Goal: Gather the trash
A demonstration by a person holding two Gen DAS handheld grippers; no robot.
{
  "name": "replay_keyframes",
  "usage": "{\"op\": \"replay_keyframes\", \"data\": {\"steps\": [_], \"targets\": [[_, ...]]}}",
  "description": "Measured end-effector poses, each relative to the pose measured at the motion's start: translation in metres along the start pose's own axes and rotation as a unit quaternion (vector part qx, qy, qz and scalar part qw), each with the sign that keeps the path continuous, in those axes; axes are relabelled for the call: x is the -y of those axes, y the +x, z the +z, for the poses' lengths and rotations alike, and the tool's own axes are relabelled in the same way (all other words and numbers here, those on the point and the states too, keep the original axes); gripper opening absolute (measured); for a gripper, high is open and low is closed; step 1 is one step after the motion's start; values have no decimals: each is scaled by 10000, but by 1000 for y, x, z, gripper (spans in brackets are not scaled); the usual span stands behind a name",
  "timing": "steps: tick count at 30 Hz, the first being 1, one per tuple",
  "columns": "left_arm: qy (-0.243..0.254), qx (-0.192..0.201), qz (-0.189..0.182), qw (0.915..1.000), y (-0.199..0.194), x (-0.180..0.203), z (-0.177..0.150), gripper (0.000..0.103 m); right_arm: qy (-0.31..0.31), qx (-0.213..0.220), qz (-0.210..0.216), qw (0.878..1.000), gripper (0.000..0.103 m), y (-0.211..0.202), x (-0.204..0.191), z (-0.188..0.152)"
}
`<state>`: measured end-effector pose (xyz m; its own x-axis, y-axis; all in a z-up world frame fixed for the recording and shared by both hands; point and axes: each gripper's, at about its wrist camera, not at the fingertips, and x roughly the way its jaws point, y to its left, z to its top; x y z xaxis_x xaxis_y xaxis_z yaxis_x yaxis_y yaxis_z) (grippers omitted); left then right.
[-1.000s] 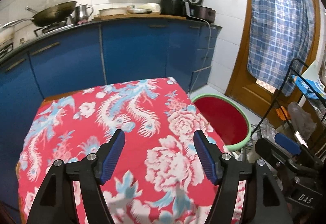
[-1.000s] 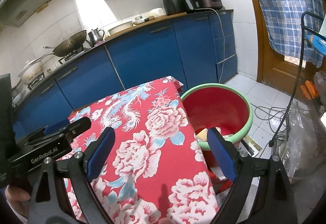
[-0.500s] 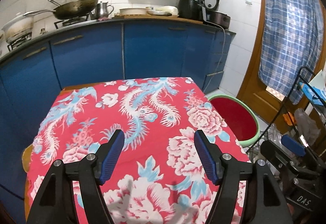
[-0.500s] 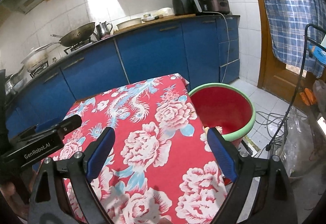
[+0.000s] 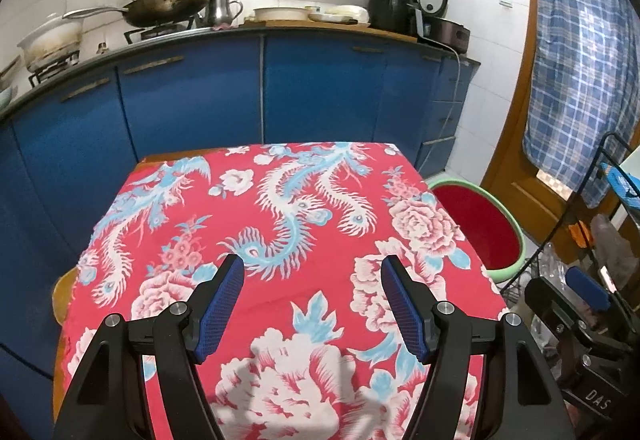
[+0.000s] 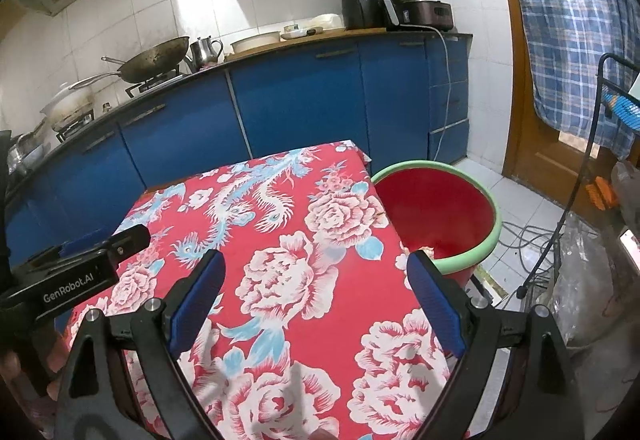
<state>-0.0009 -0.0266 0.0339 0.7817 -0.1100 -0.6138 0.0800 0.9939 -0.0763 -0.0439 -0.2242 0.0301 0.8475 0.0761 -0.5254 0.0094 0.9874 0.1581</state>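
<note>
1. Left wrist view: the left gripper (image 5: 312, 280) hangs over the floral tablecloth (image 5: 280, 224) with its blue pads spread apart and nothing between them.
2. Right wrist view: the right gripper (image 6: 316, 276) has its jaws wide, released and empty, above the same cloth near the table's right edge.
3. At the left edge of that view the other gripper's black body shows, lettered "GenRobot.AI".
4. No trash lies on the cloth in either view.
5. Just beside the table, on the floor to its right, stands the red bucket (image 6: 494, 224) with a green rim; a few pale scraps (image 6: 426, 251) show inside it, low against the near wall.
6. Farther back run blue cabinets (image 5: 320, 91), with a wok (image 5: 172, 5) and a kettle (image 5: 222, 9) on the counter.
7. A plaid curtain (image 6: 576, 19) hangs over the door at right.
</note>
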Motion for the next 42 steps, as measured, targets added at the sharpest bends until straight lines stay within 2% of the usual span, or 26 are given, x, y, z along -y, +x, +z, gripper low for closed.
{"op": "replay_keyframes", "data": {"steps": [10,42], "targets": [[42,107,3,9999,-2,4,0,72,-26,79,-66,9999,91,-2,0,0],[-12,110,45,9999,-3,2,-2,72,-18,92,-65,9999,91,-2,1,1]]}}
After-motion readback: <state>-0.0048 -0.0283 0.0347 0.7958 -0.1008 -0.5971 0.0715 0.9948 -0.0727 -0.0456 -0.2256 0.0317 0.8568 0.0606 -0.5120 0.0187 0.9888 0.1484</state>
